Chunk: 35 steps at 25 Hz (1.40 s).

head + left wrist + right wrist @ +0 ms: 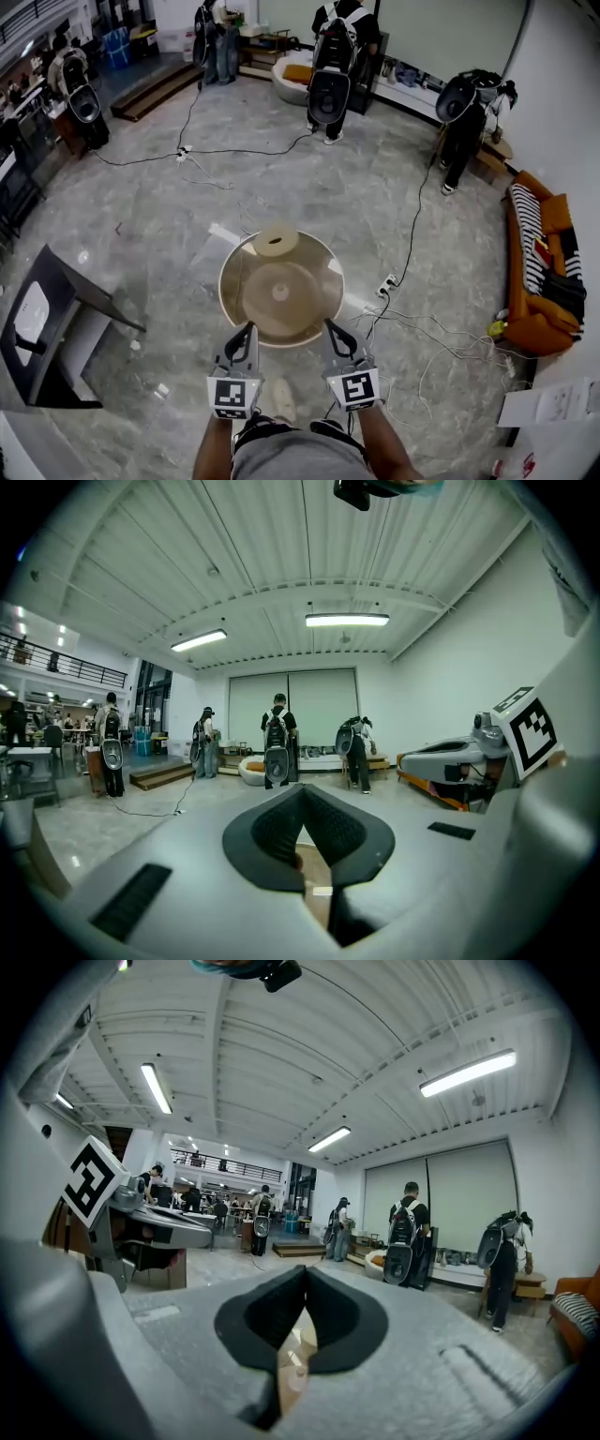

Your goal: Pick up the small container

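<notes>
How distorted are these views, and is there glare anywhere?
Head view: mild wide-angle bend, pale glare patches on the polished floor. Left gripper view: strong fisheye, dark corners, ceiling lamp blown white. Right gripper view: same fisheye, ceiling ribs bowed.

Round glass-topped wooden table point(305, 314) bare across the middle, squat cream round container point(276, 241) alone at its far rim.

Bright, even light from ceiling tubes point(347, 620); soft glare on floor point(225, 232); heavy fisheye warp, dark corners in gripper views.
</notes>
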Tool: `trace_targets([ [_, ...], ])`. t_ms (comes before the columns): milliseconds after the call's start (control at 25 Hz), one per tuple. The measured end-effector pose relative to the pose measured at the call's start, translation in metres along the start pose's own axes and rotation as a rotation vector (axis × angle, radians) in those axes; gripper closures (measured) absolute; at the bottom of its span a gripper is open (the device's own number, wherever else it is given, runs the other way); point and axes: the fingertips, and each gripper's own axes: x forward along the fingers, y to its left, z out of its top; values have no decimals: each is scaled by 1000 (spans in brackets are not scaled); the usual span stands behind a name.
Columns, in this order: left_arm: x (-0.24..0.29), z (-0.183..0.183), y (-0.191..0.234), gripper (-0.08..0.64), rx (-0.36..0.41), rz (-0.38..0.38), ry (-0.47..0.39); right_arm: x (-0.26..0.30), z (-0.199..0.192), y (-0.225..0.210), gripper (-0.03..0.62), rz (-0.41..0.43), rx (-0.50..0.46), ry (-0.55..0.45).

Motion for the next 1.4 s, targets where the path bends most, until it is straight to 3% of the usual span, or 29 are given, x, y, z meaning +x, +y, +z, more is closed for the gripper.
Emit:
trace_targets([
  [360,63,-8,59,543,-16,11,-10,91,-4,-16,591,18,-6,9],
  [640,123,-58,82,543,-30,37,26,160,-47,-28,591,75,-8,46],
  [840,170,-91,92,543,-116,67,62,211,-102,-34,591,133,2,72],
  [1200,235,-204,111,543,-163,97,138,284,-224,-24,591,214,43,156],
  [1400,263,-260,126,543,-250,137,178,317,-285,-21,591,255,51,203],
])
